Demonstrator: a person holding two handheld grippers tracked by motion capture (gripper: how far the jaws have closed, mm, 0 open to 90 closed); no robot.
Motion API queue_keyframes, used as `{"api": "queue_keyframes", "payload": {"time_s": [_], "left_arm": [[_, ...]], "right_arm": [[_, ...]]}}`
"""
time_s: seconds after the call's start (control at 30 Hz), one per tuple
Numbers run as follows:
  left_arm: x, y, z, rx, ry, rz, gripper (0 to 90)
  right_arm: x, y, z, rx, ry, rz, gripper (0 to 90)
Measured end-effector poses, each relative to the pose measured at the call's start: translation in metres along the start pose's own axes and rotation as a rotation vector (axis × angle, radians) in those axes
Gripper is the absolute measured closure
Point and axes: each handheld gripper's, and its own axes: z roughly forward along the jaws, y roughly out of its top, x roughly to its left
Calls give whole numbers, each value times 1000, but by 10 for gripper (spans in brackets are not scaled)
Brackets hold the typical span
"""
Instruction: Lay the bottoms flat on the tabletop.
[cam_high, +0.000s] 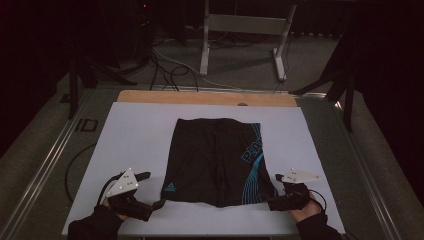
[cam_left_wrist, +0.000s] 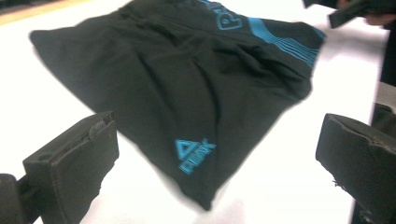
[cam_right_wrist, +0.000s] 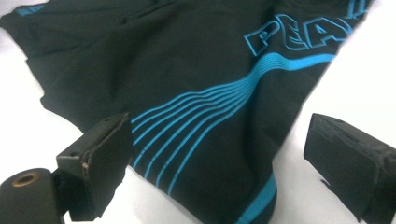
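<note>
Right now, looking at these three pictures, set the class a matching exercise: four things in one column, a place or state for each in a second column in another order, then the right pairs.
Column one
1. shorts
2. left gripper
3. right gripper
4. wooden board

Column two
A. open, at the near corner with the blue curved stripes
B. along the table's far edge, beyond the white sheet
C. spread flat in the middle of the white sheet
D. open, at the near corner with the small blue triangle logo

Pairs: 1-C, 2-D, 3-A, 4-B
</note>
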Motion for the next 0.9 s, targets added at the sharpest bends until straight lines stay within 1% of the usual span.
{"api": "queue_keyframes", "payload": {"time_s": [0.07, 0.1, 0.13, 0.17, 0.27, 0.3, 0.33, 0.37, 0.43, 0.47, 0.5, 0.53, 0.57, 0.63, 0.73, 0.77, 0.8, 0.87, 0.9], "left_arm": [[1, -2, -1, -3, -20, -3, 5], [2, -3, -2, 3, -22, -2, 5], [3, -3, -2, 5, -29, -3, 5], [3, -4, -3, 5, -30, -10, 4], [5, -6, -5, 0, -39, -17, 4], [5, -7, -5, 2, -39, -16, 4], [5, -8, -6, 2, -38, -14, 4], [5, -8, -6, 2, -41, -13, 4], [5, -9, -7, 4, -40, -10, 4], [5, -10, -7, 5, -40, -11, 4], [5, -11, -7, 6, -39, -12, 4], [6, -11, -7, 5, -39, -14, 4], [6, -12, -7, 7, -36, -19, 4], [8, -13, -8, 10, -38, -19, 4], [10, -16, -11, 10, -23, -23, 4], [11, -17, -11, 12, -18, -26, 4], [11, -18, -12, 12, -10, -33, 4], [12, -19, -14, 12, -7, -35, 4], [13, -21, -15, 17, 2, -42, 4]], "right_arm": [[-2, 0, 0, -28, -5, -1, 83], [-3, 0, -1, -47, -12, -6, 83], [-4, 0, -2, -53, -10, -4, 83], [-5, 1, -2, -72, 1, -4, 83], [-5, 2, -4, -106, -3, -20, 83], [-4, 2, -4, -119, -19, -27, 83], [-4, 2, -4, -123, -30, -29, 83], [-4, 1, -3, -132, -27, -29, 83], [-4, 1, -2, -141, -33, -35, 84], [-5, 0, -1, -145, -27, -41, 84], [-5, 0, -1, -155, -22, -37, 84], [-6, 0, 0, -157, -12, -31, 84], [-7, -1, 0, -157, -1, -36, 84], [-7, -1, 0, -158, 6, -34, 84], [-9, -3, 1, -154, 27, -31, 84], [-10, -4, 1, -142, 35, -35, 84], [-11, -4, 1, -141, 41, -40, 85], [-11, -5, 1, -137, 41, -48, 87], [-11, -6, 1, -127, 40, -60, 87]]}}
